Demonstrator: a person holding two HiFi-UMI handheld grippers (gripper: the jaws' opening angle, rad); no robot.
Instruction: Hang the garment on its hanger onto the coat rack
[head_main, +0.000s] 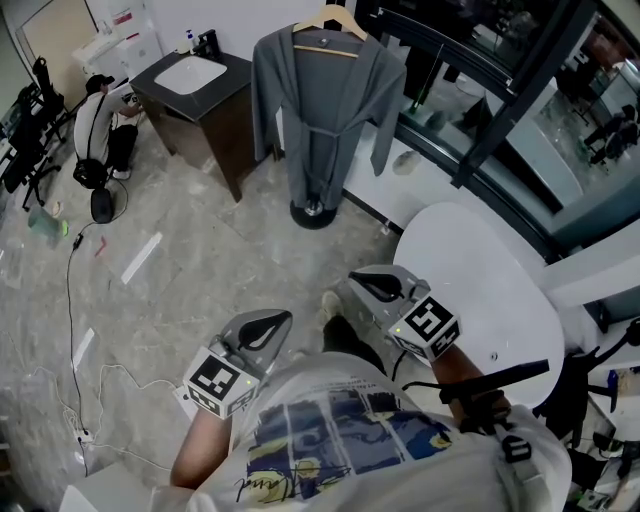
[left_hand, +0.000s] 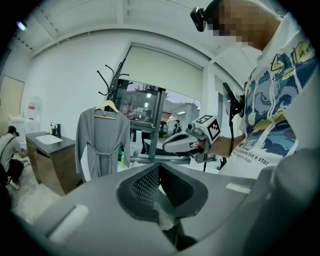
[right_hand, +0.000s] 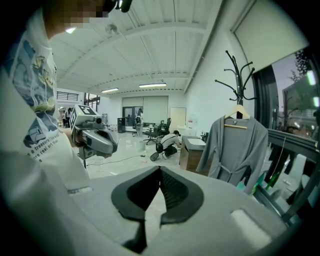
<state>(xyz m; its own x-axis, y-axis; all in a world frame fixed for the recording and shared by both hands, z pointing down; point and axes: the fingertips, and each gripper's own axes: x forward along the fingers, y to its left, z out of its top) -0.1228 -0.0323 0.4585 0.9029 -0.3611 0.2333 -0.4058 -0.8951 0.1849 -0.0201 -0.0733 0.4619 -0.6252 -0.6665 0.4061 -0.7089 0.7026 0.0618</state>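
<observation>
A grey robe (head_main: 320, 110) hangs on a wooden hanger (head_main: 330, 30) from the black coat rack, whose round base (head_main: 315, 212) stands on the floor. The robe (left_hand: 102, 142) and rack (left_hand: 112, 80) also show in the left gripper view, and the robe (right_hand: 237, 147) and rack (right_hand: 239, 75) in the right gripper view. Both grippers are held close to the person's chest, well away from the robe. My left gripper (head_main: 265, 325) (left_hand: 159, 167) is shut and holds nothing. My right gripper (head_main: 372, 283) (right_hand: 160, 170) is likewise shut and holds nothing.
A dark vanity cabinet with a white sink (head_main: 195, 85) stands left of the rack. A person (head_main: 100, 120) crouches beside it. A white round table (head_main: 480, 290) is at the right, glass windows behind it. Cables (head_main: 75, 300) trail over the floor at the left.
</observation>
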